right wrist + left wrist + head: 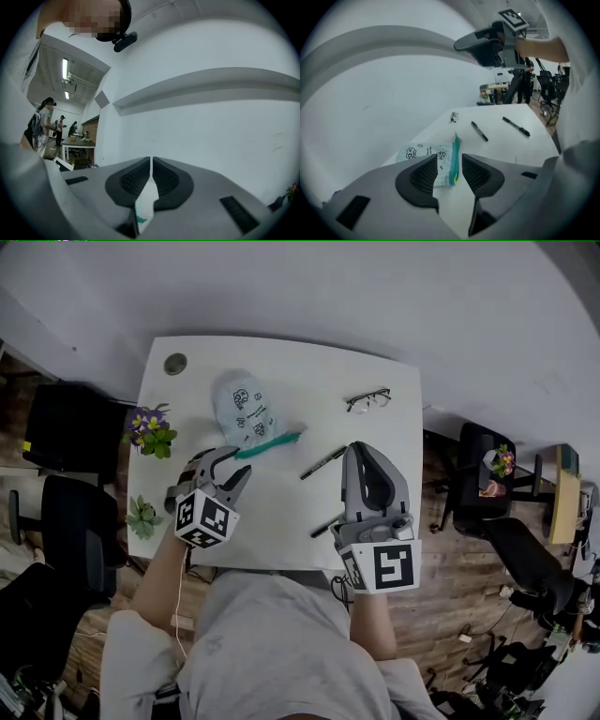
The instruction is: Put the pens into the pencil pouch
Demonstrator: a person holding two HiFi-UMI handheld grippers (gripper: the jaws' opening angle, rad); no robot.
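Closest in the head view are the two grippers, held over the near edge of the white rectangular worktop (309, 371). Just past the left gripper (234, 467) lies the pale blue fabric pouch with cartoon print and a teal zip (242, 409), the zip's near end close to the fingertips. One slim black pen (323, 462) lies just ahead and left of the right gripper (373, 460). A second black pen (328, 524) lies beside its body. Both slant roughly parallel to the zip and are nearer the right hand.

From the left gripper view, the left gripper (450, 159) has its fingers spread with nothing pinched. The pouch (424, 152) lies flat straight ahead, its zip running away along the fingers' line, and the pens (479, 131) are well beyond it to the right.

From the right gripper view, the right gripper (151, 164) has its fingers pressed together, empty, aimed level at the wall. No pen shows here, so it likely must tip down and spread.
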